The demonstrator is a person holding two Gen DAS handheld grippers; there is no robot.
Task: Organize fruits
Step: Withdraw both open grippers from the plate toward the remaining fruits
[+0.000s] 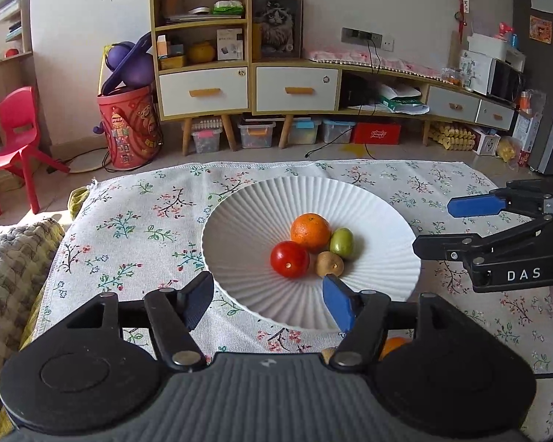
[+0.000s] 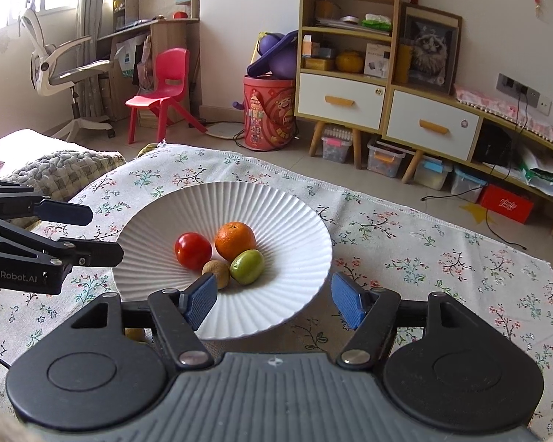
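A white ribbed plate (image 1: 239, 221) (image 2: 287, 221) on the floral cloth holds an orange (image 1: 310, 232) (image 2: 235, 241), a red tomato (image 1: 289, 259) (image 2: 192, 250), a green fruit (image 1: 341, 243) (image 2: 247, 267) and a brown kiwi (image 1: 329, 264) (image 2: 217, 272). My left gripper (image 1: 267, 304) is open and empty over the plate's near rim. My right gripper (image 2: 274, 302) is open and empty at the plate's near edge; it also shows at the right of the left wrist view (image 1: 438, 226). Another orange fruit (image 1: 393, 344) and a brown one (image 1: 328, 353) (image 2: 135, 333) peek out under the grippers.
The floral cloth (image 1: 136, 243) (image 2: 424, 258) covers the table. A knitted grey cushion (image 1: 14, 276) (image 2: 66, 169) lies at the left. A red chair (image 2: 162, 92), a red bucket (image 2: 269, 110) and wooden cabinets (image 2: 350, 73) stand beyond.
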